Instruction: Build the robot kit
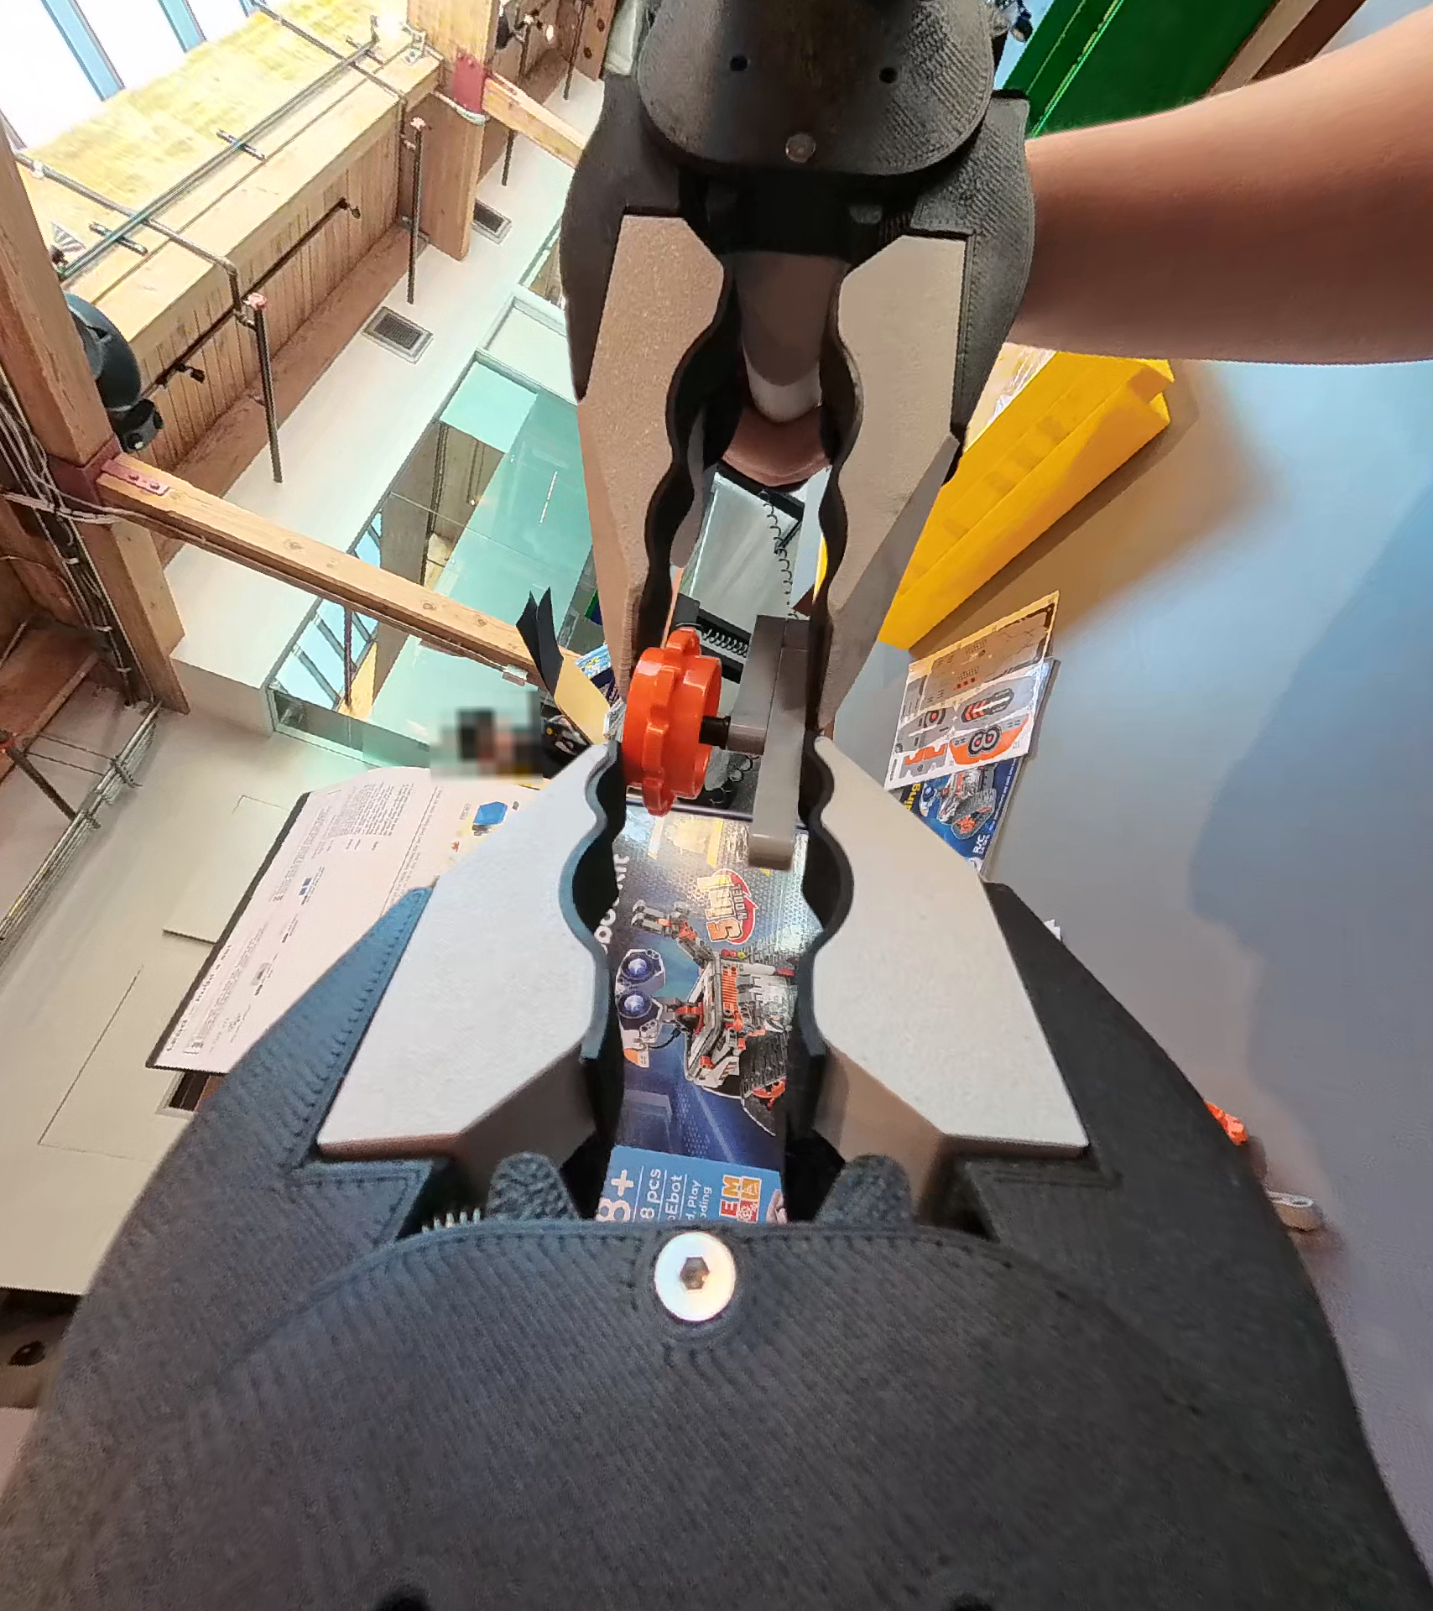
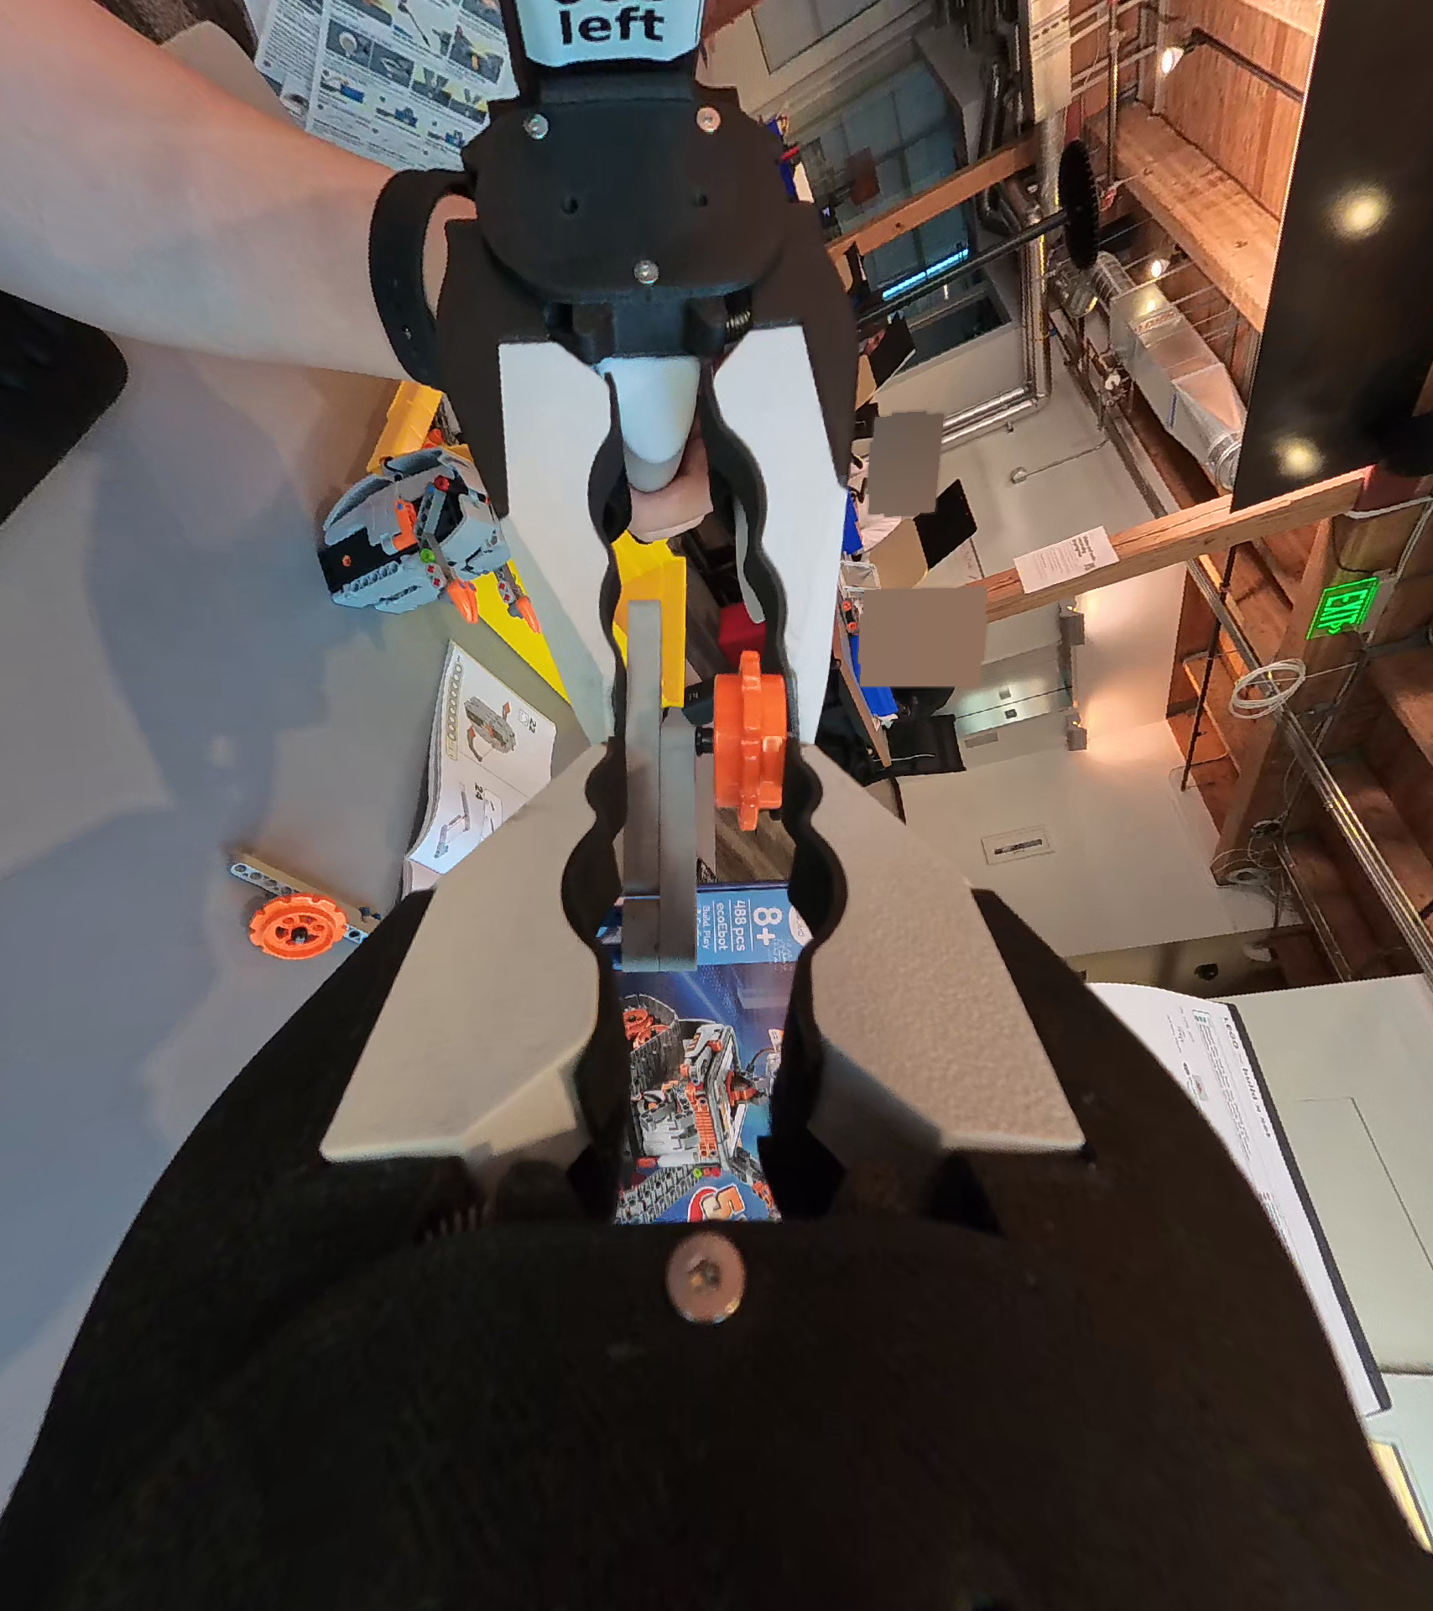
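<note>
The two grippers face each other tip to tip, raised off the surface, sharing one small assembly: a grey beam (image 1: 774,750) with an orange gear (image 1: 668,719) on a short dark axle.

The left gripper (image 1: 709,767) has its fingers (image 1: 504,941) drawn close around the assembly, the gear at one tip and the beam against the other.

The right gripper (image 2: 700,785) likewise has its fingers (image 2: 913,959) closed in: the grey beam (image 2: 652,828) runs down between them along one inner edge, and the orange gear (image 2: 746,739) sits at the opposite tip.

Below the fingers lies a blue toy box (image 2: 700,1090). Farther out on the grey surface (image 2: 85,697) are a second orange wheel on a beam (image 2: 295,928), an open instruction booklet (image 2: 478,767), a partly built grey model (image 2: 412,532) and a yellow bin (image 1: 1035,488).
</note>
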Available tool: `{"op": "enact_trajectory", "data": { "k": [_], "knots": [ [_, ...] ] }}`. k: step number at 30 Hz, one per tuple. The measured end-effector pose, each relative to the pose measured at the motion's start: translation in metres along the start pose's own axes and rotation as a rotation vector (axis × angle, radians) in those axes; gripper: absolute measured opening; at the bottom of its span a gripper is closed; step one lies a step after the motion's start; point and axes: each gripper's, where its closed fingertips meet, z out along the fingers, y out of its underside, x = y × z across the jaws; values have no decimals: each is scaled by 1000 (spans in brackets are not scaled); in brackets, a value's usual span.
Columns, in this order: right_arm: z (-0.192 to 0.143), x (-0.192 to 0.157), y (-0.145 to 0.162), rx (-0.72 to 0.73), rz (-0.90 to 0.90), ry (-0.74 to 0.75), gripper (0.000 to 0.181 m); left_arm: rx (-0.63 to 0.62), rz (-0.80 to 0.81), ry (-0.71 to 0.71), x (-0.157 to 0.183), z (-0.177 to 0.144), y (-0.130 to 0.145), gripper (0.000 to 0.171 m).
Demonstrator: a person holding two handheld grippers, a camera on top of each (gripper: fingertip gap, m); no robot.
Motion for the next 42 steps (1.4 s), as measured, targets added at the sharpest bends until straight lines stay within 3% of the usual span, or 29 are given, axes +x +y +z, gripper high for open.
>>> {"op": "enact_trajectory", "data": {
  "k": [37,42],
  "knots": [
    [0,1,2,44,3,2,37,-11,-36,19,-2,-4,1,38],
    [-1,8,12,16,5,36,37,-5,-180,50,-7,-4,8,38]
  ]
}}
